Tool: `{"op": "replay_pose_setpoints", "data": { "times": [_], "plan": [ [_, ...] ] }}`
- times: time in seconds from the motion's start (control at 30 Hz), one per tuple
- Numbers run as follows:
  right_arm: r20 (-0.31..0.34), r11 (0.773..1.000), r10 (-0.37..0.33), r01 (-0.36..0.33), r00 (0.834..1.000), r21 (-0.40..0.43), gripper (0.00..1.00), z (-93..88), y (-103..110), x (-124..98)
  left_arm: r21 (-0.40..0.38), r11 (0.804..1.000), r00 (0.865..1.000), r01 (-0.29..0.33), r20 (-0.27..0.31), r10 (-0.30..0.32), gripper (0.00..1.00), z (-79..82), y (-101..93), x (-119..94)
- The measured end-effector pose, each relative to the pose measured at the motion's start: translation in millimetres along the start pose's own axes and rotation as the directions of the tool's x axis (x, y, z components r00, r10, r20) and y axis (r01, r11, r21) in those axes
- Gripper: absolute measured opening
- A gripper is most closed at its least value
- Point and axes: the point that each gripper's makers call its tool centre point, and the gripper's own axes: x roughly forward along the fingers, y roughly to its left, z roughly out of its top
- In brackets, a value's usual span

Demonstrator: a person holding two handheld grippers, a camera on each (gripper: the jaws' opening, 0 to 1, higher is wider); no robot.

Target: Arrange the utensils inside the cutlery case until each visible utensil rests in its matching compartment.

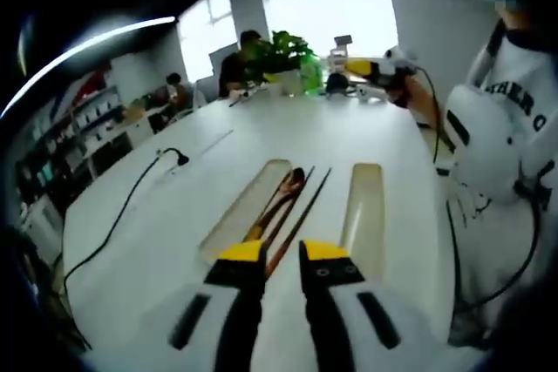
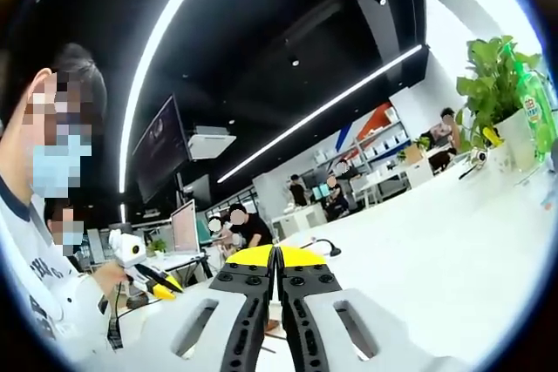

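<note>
a: what sits closest in the left gripper view?

b: the left gripper (image 1: 283,254). its yellow tips stand a little apart, a narrow gap, and they hold nothing. they hang just over the near end of the case (image 1: 375,241).

a: and the case?

b: it is white and lies flat on the white table (image 1: 157,215). it has two long slots. in the left slot rests a brown spoon (image 1: 281,200). beside it, on the strip between the slots, lie the dark chopsticks (image 1: 301,215). the right slot looks bare.

a: further off?

b: a black cable (image 1: 122,206) on the left, then a green plant (image 1: 283,54) at the far end, with people sitting there.

a: what about the right gripper (image 2: 275,256)?

b: in the right gripper view its tips are pressed together with nothing seen between them. it points away over the table, toward the room.

a: which step is this?

b: it looks like the chopsticks are next. the left gripper would need to open a bit, go down on them, pinch them, and set them in the bare slot.
</note>
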Motion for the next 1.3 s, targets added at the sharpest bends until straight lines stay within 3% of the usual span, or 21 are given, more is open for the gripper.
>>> {"op": "replay_pose_setpoints", "data": {
  "times": [0.27, 0.53, 0.7, 1.3],
  "plan": [
    [-0.004, 1.000, -0.005, 0.005, 1.000, 0.008, 0.00, -2.0, -1.8, -3.1, 0.071, 0.997, 0.995, 0.027, -0.095, -0.020, 0.16, -9.4, -0.9, 8.5],
    [-0.010, 1.000, 0.007, -0.007, 1.000, 0.008, 0.00, -5.5, 1.1, -1.6, 0.116, 0.988, 0.980, 0.100, -0.184, -0.077, 0.16, -18.3, -5.9, 18.9],
    [-0.017, 1.000, 0.007, -0.007, 1.000, 0.008, 0.00, -7.6, 1.3, -3.5, 0.151, 0.982, 0.971, 0.116, -0.227, -0.080, 0.18, -25.3, -0.1, 28.1],
    [-0.020, 1.000, 0.006, -0.006, 1.000, 0.019, 0.00, -12.1, -0.6, -7.4, 0.136, 0.972, 0.933, 0.190, -0.334, -0.135, 0.17, -44.9, 3.3, 46.7]
  ]
}}
